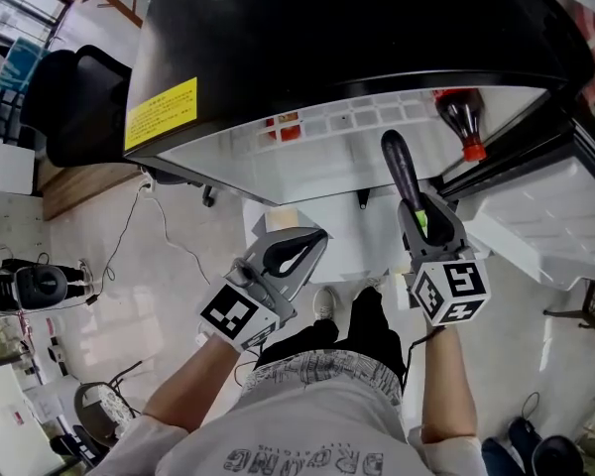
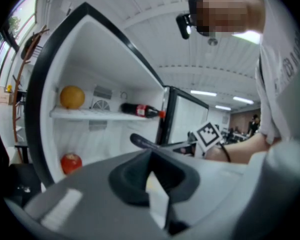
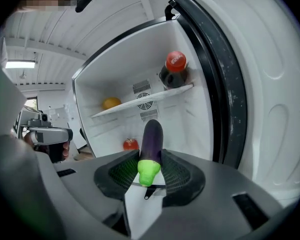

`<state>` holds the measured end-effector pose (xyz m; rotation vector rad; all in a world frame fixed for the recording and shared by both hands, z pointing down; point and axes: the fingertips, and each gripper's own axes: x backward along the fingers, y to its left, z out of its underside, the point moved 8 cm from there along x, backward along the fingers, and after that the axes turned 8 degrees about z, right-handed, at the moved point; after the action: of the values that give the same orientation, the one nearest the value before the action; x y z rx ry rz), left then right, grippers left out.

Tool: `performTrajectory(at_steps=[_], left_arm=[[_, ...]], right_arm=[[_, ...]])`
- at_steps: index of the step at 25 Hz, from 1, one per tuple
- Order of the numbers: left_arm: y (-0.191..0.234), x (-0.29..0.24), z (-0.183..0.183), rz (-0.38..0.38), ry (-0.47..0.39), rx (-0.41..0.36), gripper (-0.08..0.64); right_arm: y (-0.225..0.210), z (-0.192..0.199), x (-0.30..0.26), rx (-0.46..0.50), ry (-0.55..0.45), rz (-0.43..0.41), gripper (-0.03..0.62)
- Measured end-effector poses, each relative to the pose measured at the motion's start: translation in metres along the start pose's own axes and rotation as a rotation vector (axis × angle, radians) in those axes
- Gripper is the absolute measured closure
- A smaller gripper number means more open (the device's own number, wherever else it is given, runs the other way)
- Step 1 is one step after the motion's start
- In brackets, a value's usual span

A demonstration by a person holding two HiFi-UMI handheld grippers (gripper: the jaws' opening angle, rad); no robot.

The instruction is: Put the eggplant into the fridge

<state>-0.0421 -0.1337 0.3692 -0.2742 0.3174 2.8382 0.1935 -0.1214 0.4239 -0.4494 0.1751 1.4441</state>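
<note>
— The right gripper (image 3: pixel 149 178) is clamped on the eggplant (image 3: pixel 152 136) by its green stem end, just short of the open fridge (image 3: pixel 190 121). The left gripper (image 1: pixel 296 256) is closed and empty.
— Held so far back, it may pivot loose or knock the shelf (image 3: pixel 155 98) edge.

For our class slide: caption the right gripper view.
The right gripper holds the eggplant, tip pointing toward the open fridge.

The left gripper (image 2: pixel 151 156) has its jaws together with nothing between them, and it faces the open fridge (image 2: pixel 115 139). An orange (image 2: pixel 72 97) and a lying bottle (image 2: pixel 140 109) rest on the white shelf (image 2: pixel 92 114), with a red fruit (image 2: pixel 71 163) below. At the opening's right edge, the right gripper (image 2: pixel 184 145) holds the dark eggplant (image 2: pixel 142 142), tip toward the fridge.
</note>
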Motion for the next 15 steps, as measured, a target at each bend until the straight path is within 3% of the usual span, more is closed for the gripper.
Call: performTrajectory(at_steps=[15], left_arm=[[0.011,-0.012,0.031,0.006,0.03,0.016,0.552]], right_arm=[[-0.016,0.024,-0.059,0.009,-0.013,0.078,0.465]])
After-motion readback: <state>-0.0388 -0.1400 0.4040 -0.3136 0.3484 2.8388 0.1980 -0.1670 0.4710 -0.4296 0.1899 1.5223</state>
